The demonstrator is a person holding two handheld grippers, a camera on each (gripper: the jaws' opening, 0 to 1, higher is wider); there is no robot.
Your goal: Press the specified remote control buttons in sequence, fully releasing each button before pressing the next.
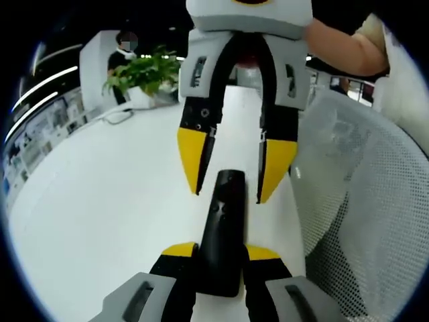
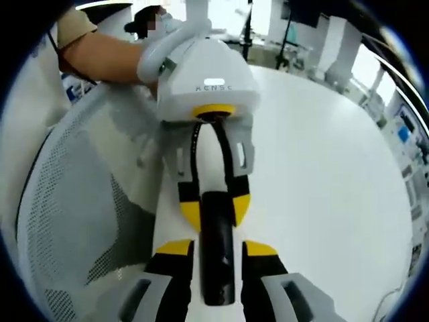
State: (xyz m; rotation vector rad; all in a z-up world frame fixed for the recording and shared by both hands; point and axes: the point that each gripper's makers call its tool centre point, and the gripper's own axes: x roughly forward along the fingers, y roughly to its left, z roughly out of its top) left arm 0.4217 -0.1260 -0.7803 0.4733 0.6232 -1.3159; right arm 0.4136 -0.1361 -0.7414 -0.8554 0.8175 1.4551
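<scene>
While both tongs meet over the white table, a black remote lies between them.
The left gripper is clamped on the remote's near end; the right gripper stands with its yellow tips apart, astride the far end, contact unclear. A white mesh chair sits beside the table, a potted plant beyond. The remote is slim, glossy, buttons faint.

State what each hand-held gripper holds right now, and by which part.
The left hand-held gripper clamps the black remote by its near end. The right hand-held gripper hangs open around the remote's far end, holding nothing.
</scene>
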